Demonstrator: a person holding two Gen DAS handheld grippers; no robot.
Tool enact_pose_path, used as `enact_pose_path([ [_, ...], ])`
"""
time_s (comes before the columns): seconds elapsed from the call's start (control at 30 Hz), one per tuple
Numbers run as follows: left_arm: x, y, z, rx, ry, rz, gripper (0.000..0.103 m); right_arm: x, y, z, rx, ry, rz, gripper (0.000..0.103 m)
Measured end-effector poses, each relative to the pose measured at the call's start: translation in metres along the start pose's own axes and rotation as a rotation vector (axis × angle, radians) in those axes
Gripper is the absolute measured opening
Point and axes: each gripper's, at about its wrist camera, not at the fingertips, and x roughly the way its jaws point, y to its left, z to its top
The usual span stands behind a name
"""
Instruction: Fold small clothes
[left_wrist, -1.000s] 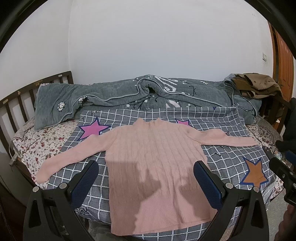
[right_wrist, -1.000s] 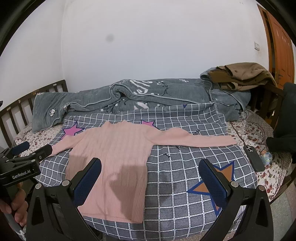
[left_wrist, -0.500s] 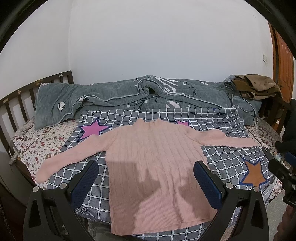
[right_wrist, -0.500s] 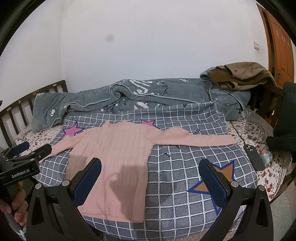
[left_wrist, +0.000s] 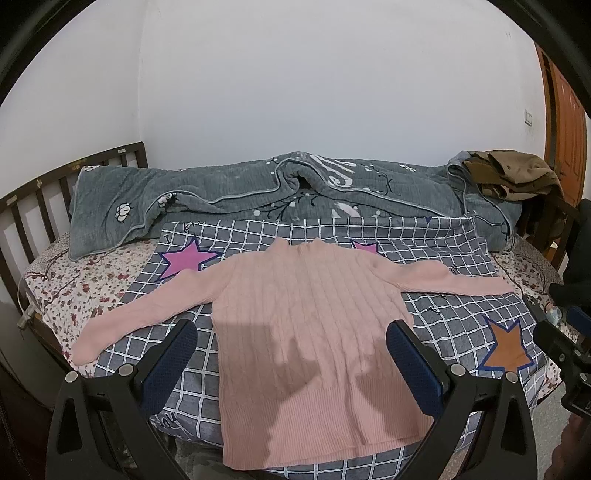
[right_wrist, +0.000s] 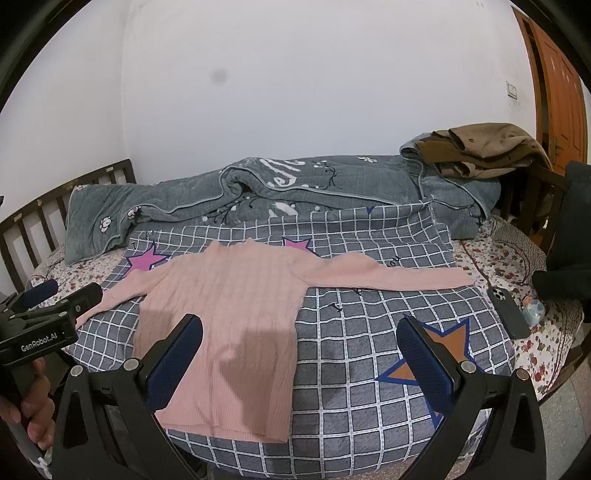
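Pink sweater (left_wrist: 310, 325) is laid flat, face up, on the checked blanket (right_wrist: 369, 354), hem toward the person, collar toward the wall. Sleeves are spread sideways, so the long axis runs left to right. Left gripper (left_wrist: 291, 350) is held above the hem end with its jaws wide apart, nothing between them. Right gripper (right_wrist: 299, 343) is likewise spread and empty, over bare blanket beside the body. Right sleeve (right_wrist: 391, 275) is judged nearer the right gripper; no fold is started yet.

grey quilt (left_wrist: 258, 192), brown coat (right_wrist: 484, 147), phone (right_wrist: 508, 312)
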Motion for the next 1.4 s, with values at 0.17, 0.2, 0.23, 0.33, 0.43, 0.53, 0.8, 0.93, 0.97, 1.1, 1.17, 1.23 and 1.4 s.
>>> enact_pose_path([
  [0.17, 0.001, 0.001, 0.004, -0.008, -0.001, -0.005, 0.103, 0.0, 0.004, 0.0, -0.012, -0.007, -0.004, 0.103],
  [0.2, 0.002, 0.003, 0.005, -0.012, -0.002, -0.007, 0.103, 0.0, 0.004, 0.0, -0.013, -0.009, -0.005, 0.103],
  [0.23, 0.003, 0.006, 0.005, -0.016, -0.002, -0.01, 0.103, 0.0, 0.005, 0.001, -0.015, -0.011, -0.005, 0.103],
  [0.33, 0.008, 0.012, 0.006, -0.031, -0.005, -0.022, 0.103, 0.002, 0.008, 0.001, -0.018, -0.021, -0.018, 0.103],
  [0.43, 0.015, 0.022, 0.004, -0.055, -0.005, -0.036, 0.103, 0.009, 0.011, 0.001, -0.026, -0.017, -0.01, 0.103],
  [0.53, 0.026, 0.037, 0.001, -0.089, 0.001, -0.037, 0.103, 0.019, 0.017, 0.0, -0.052, -0.016, -0.015, 0.103],
  [0.8, 0.085, 0.111, -0.029, -0.239, 0.026, 0.02, 0.103, 0.07, 0.029, -0.02, -0.084, 0.038, 0.0, 0.103],
  [0.93, 0.126, 0.162, -0.054, -0.315, 0.073, 0.064, 0.102, 0.109, 0.039, -0.042, -0.118, 0.088, 0.028, 0.101],
  [0.97, 0.134, 0.176, -0.061, -0.337, 0.079, 0.085, 0.102, 0.118, 0.043, -0.047, -0.133, 0.098, 0.026, 0.101],
  [1.1, 0.159, 0.232, -0.086, -0.465, 0.098, 0.101, 0.101, 0.147, 0.055, -0.065, -0.137, 0.13, 0.05, 0.1],
  [1.17, 0.17, 0.258, -0.097, -0.53, 0.102, 0.088, 0.099, 0.16, 0.058, -0.068, -0.117, 0.151, 0.069, 0.099],
  [1.23, 0.178, 0.278, -0.106, -0.578, 0.104, 0.084, 0.097, 0.173, 0.062, -0.072, -0.094, 0.177, 0.085, 0.095],
  [1.4, 0.198, 0.327, -0.123, -0.73, 0.08, 0.01, 0.093, 0.195, 0.069, -0.074, -0.068, 0.198, 0.107, 0.09],
])
